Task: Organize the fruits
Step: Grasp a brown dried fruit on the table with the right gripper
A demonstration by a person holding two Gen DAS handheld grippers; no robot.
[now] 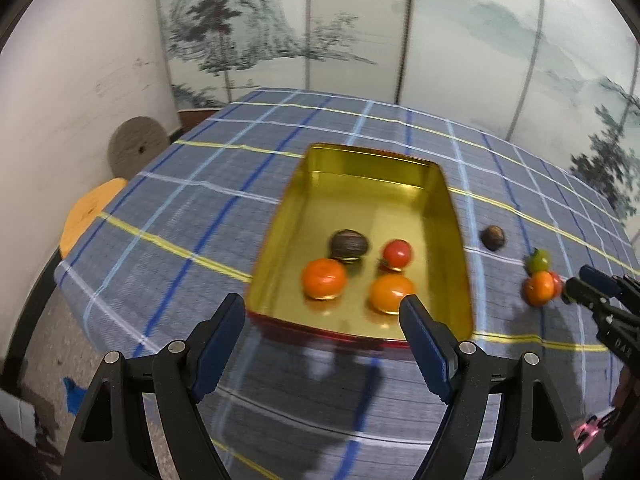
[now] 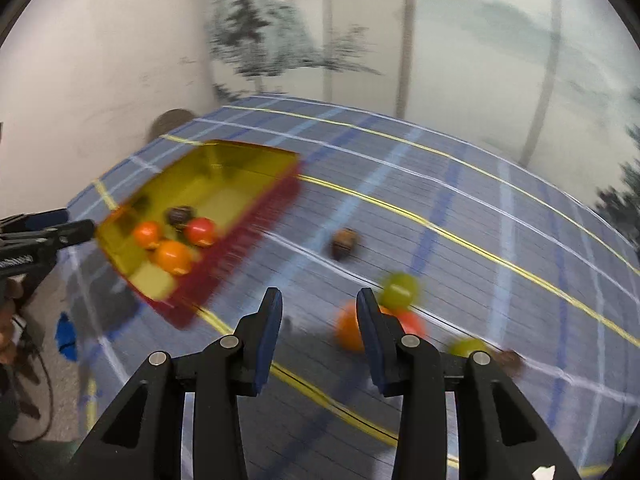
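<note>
Two grippers up over the checked cloth (image 1: 168, 216), neither holding anything.

Left gripper (image 1: 322, 314): jaws wide apart, nothing between the pads, hovering at the near end of the tin (image 1: 456, 240). Its right finger (image 1: 424, 330) overlaps the tin's near rim in view; can't tell if it touches.

Right gripper (image 2: 320, 312): jaws parted a little, gap empty, above bare cloth. Right wrist view is motion-blurred.

Tin: gold inside, red outside, open top, sits flat on the cloth. Four pieces inside, bunched at the near end:
- mandarin (image 1: 324, 279), near left
- orange (image 1: 390, 293), near right, just beside the left gripper's right finger in view
- brown nut-like fruit (image 1: 349, 245), behind the mandarin
- tomato (image 1: 397, 254), behind the orange

Far half of the tin is bare.

Loose on the cloth, right of the tin:
- second orange (image 2: 350, 330), partly hidden behind the right gripper's right finger
- red fruit (image 2: 412, 322) touching it
- green fruit (image 2: 398, 290) just behind those two
- another green one (image 2: 466, 347) and a brown blur (image 2: 512, 360) further right, too smeared to identify
- small brown fruit (image 1: 493, 237) alone, between the tin and that cluster

Beyond the table: white wall left, landscape screen (image 1: 460, 40) at the back.
</note>
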